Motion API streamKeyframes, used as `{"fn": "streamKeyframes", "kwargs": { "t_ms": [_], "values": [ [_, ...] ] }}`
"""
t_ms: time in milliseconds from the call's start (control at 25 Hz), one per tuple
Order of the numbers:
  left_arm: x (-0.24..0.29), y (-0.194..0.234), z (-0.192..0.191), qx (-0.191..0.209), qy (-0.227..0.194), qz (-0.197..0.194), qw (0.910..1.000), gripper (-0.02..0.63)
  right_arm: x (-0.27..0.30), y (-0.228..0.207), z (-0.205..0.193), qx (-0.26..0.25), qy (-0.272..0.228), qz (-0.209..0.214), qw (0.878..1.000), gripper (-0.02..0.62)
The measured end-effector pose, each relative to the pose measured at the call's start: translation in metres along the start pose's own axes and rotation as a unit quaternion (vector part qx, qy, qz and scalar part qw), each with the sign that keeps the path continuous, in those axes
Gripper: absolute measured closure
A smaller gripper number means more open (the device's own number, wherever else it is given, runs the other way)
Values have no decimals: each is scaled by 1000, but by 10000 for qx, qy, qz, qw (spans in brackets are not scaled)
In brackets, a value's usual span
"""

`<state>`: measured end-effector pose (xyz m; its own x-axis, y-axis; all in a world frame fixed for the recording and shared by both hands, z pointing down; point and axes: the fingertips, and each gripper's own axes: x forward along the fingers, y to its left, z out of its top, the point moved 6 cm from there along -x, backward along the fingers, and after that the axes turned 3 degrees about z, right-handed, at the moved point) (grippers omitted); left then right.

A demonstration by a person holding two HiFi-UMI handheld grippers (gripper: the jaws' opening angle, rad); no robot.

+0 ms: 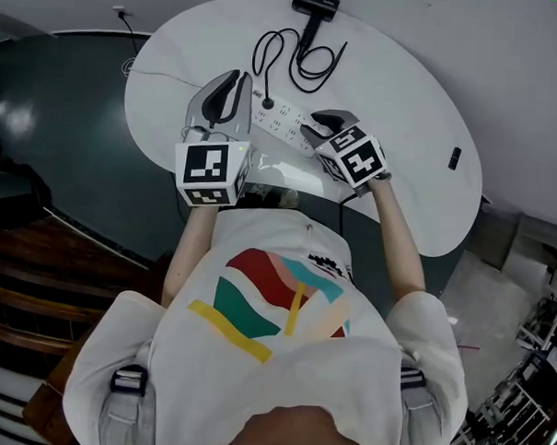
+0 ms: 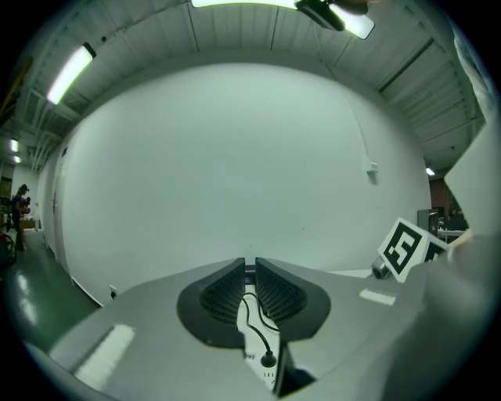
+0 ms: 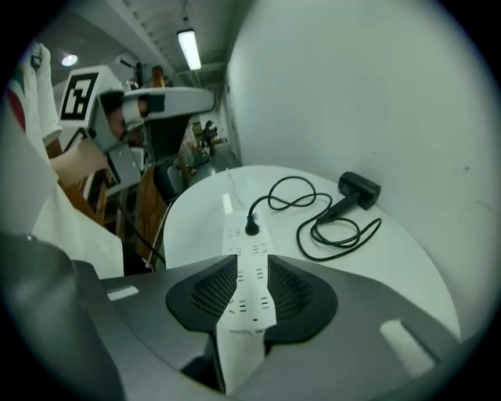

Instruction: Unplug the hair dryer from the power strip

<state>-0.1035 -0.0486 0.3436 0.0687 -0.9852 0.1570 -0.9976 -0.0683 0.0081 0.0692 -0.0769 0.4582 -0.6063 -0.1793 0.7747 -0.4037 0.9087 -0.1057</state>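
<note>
Shirt (image 1: pixel 283 337) fills the bottom of the head view, both forearms reaching out over the worktop (image 1: pixel 402 130).

Dryer (image 1: pixel 316 5): black, lying at the far edge of the worktop by the wall, well apart from both grippers. The right gripper view shows it (image 3: pixel 358 189) far right.

Cord (image 1: pixel 304 66): black, in loose loops between dryer and strip.

Plug (image 1: pixel 268 103): seated in a socket near the strip's left end in the head view, so the dryer is not yet unplugged. Same plug (image 3: pixel 252 228) sits at the far end in the right gripper view.

Strip (image 1: pixel 283 125): white, lying flat across the middle of the worktop.

Left gripper (image 1: pixel 241 77): over the plug end of the strip, just beside the plug. Jaws almost together, only a thin slit between them, nothing gripped. In its own view (image 2: pixel 249 270) the plug (image 2: pixel 268 360) and strip (image 2: pixel 254 345) show through the slit.

Right gripper (image 1: pixel 318 126): at the strip's other end, tilted down. Jaws wide apart in its own view (image 3: pixel 252 260), with the strip's near end (image 3: pixel 249 274) showing between them. Can't tell whether the pads touch it.

Small black item (image 1: pixel 454 158) lies near the worktop's right edge, too small to identify.
</note>
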Motion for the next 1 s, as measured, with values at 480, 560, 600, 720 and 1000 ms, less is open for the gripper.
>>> {"fn": "streamKeyframes", "kwargs": {
  "t_ms": [480,560,600,720,1000],
  "values": [
    [-2,22,-33,-294,432,169,9985,563,57,-11,-30,-609,1948,350,9783,440],
    [-2,25,-33,-281,453,164,9984,561,58,-9,-27,-711,2122,277,9742,449],
    [-1,26,-33,-273,455,164,9985,561,59,-8,-25,-775,2228,237,9715,453],
    [1,27,-37,-283,503,114,9983,556,62,-2,-24,-889,2635,182,9604,451],
    [10,21,-68,-308,941,-140,9950,530,67,5,-24,-826,3281,649,9388,454]
  ]
}}
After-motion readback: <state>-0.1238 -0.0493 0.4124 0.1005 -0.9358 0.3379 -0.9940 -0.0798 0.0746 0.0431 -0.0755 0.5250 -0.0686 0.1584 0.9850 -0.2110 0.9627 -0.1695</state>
